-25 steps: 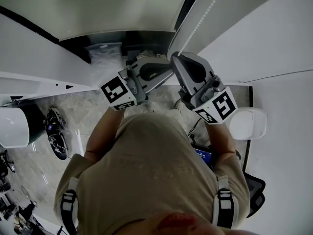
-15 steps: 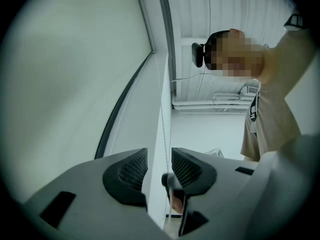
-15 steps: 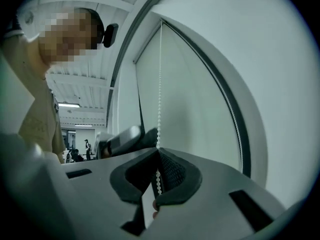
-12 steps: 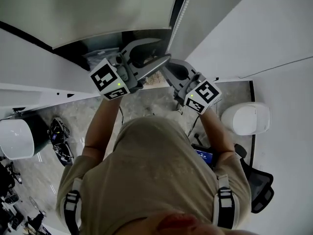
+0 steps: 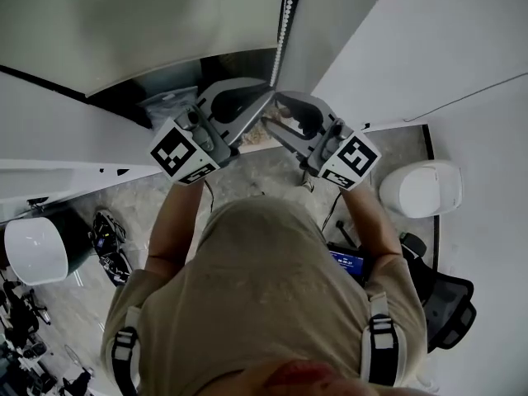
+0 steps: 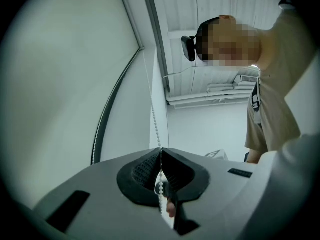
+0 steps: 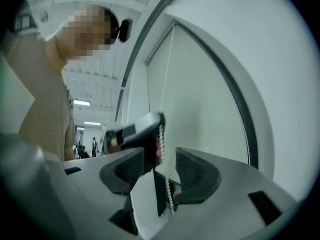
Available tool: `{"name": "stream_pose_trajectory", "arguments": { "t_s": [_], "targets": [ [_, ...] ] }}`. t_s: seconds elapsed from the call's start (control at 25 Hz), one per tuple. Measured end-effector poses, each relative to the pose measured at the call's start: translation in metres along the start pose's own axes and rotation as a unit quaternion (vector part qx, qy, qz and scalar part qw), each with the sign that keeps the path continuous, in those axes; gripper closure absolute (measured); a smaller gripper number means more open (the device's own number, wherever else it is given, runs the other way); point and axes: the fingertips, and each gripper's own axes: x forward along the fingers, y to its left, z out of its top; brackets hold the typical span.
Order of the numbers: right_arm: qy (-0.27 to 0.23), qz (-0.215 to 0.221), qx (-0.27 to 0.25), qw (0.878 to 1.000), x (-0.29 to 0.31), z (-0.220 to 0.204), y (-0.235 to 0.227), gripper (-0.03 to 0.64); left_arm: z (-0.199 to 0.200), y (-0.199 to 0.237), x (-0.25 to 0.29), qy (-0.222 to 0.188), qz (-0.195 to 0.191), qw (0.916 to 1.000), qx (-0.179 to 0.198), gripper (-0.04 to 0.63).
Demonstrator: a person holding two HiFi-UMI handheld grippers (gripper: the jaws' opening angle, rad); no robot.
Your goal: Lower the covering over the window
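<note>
- Between the left gripper [image 6: 161, 154] fingers, just closed, the bead chain [image 6: 154, 124] sits clamped; the gripper tilts slightly up.
- Right gripper [image 7: 160, 155] fingers, just opened, straddle the chain without touching it.
- Shade [image 5: 148, 23] edge hangs just beyond the fingertips.

No word, brand or number can be read; a black-and-white square marker [image 5: 178, 152] is borne on the cube of the left gripper [image 5: 266, 99], and another square marker [image 5: 356, 158] on the cube of the right gripper [image 5: 276, 112], but only block patterns are shown there, no letters; the print on a small blue-lit screen [image 5: 346, 262] low in the head view is too small to be made out; a dark label [image 6: 240, 173] on the left gripper's body is blurred.
</note>
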Motion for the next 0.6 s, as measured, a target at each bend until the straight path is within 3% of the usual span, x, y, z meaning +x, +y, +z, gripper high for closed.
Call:
{"name": "stream_pose_trajectory", "arguments": {
  "t_s": [0.16, 0.4, 0.6],
  "targets": [
    [-0.081, -0.008, 0.023, 0.996, -0.026, 0.068, -0.004, 0.434, 0.009, -0.017, -0.005, -0.024, 0.006, 0.9997, -0.007, 0.572],
    [-0.087, -0.005, 0.004, 0.996, -0.002, 0.083, 0.011, 0.464, -0.004, -0.03, -0.011, -0.046, -0.026, 0.9983, -0.023, 0.572],
    [-0.076, -0.008, -0.01, 0.997, 0.005, 0.083, 0.017, 0.583, -0.013, -0.033, -0.014, -0.032, -0.025, 0.999, -0.017, 0.574]
  ]
}}
